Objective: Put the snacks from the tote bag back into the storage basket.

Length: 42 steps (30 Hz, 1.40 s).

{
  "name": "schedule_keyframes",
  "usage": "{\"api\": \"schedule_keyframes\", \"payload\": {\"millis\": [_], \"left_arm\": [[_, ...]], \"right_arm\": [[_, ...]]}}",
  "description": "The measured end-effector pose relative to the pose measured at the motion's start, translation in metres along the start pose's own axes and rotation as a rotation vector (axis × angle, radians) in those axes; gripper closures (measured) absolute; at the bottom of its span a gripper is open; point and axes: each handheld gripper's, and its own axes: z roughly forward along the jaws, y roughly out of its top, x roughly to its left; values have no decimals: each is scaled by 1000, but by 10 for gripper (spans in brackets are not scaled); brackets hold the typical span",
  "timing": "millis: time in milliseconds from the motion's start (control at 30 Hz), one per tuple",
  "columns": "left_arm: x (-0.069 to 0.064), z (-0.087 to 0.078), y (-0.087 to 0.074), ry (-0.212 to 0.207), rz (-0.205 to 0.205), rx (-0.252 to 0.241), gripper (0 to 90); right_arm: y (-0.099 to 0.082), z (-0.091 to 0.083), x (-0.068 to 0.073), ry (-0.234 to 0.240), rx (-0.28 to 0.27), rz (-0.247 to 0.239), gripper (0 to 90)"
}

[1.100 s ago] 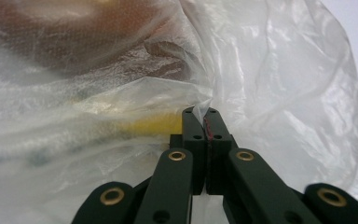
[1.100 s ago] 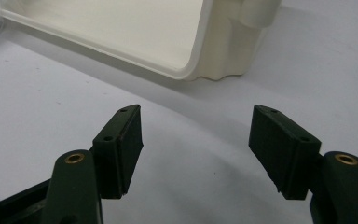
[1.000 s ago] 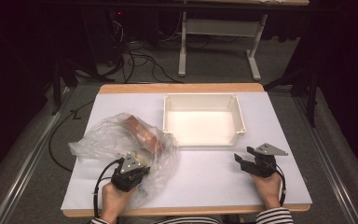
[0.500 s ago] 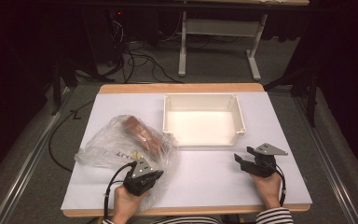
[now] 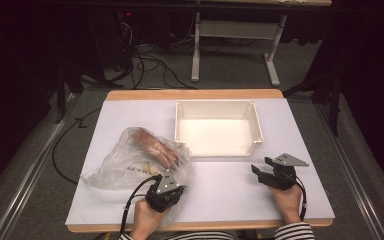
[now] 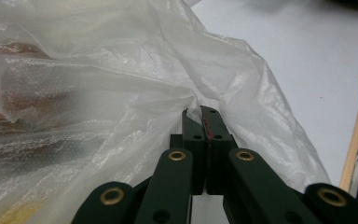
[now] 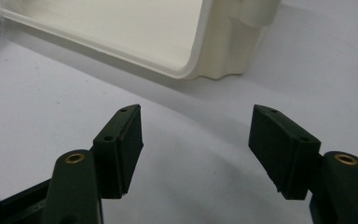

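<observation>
A crumpled clear plastic bag (image 5: 130,162) with reddish-brown contents lies on the left half of the white table. My left gripper (image 5: 171,176) sits at the bag's near right corner. In the left gripper view its jaws are pressed together (image 6: 200,112) with a fold of the bag's film (image 6: 121,84) pinched between them. My right gripper (image 5: 260,171) rests near the table's front right, jaws spread wide (image 7: 196,130) with nothing between them. It points toward the near corner of the cream tray (image 7: 191,70).
The empty cream tray (image 5: 215,103) stands at the middle back of the table, just right of the bag. The table's wooden front edge (image 5: 205,226) runs close below both hands. Cables and a table frame lie on the floor beyond.
My left hand has moved to the right along the front of the table, pulling the bag's near corner with it. The right gripper has stayed where it was.
</observation>
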Motion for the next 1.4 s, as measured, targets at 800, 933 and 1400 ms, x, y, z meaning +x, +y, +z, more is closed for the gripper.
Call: {"api": "schedule_keyframes", "payload": {"millis": [800, 933, 1400], "left_arm": [[85, -97, -3, 482, -205, -14, 225], [120, -90, -23, 477, -292, 71, 151], [131, -60, -51, 396, -328, 180, 479]], "right_arm": [[0, 0, -1, -1, -1, 0, 352], [0, 0, -1, 0, 1, -1, 352], [0, 0, 0, 2, 3, 3, 351]]}}
